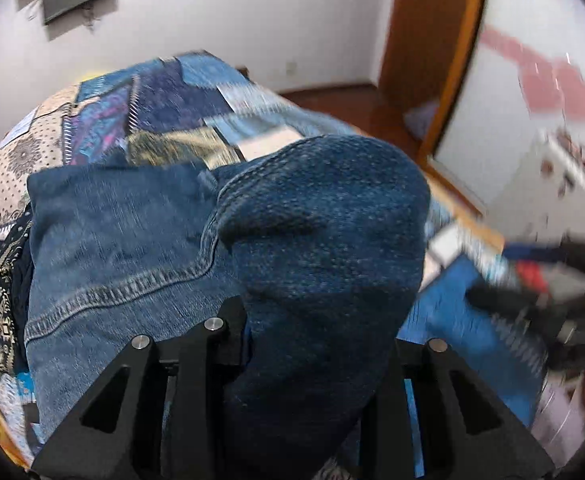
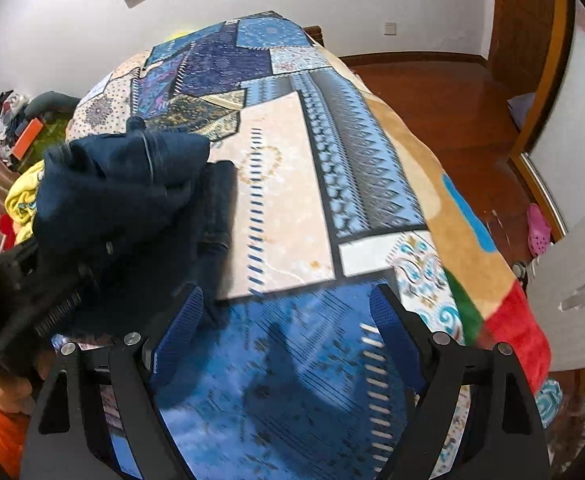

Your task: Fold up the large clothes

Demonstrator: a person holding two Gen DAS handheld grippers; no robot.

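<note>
The left gripper (image 1: 316, 320) clamps a fold of the jeans (image 1: 132, 248) lifted above the bedspread (image 1: 180, 100). The right gripper (image 2: 288, 312) hangs wide, empty, over the bedspread (image 2: 284, 184), beside the jeans (image 2: 120, 192).

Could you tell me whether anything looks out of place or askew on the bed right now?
Yes: the jeans are bunched into a thick wad in the left gripper rather than lying flat on the patchwork bedspread. The right gripper is open and holds nothing.
</note>
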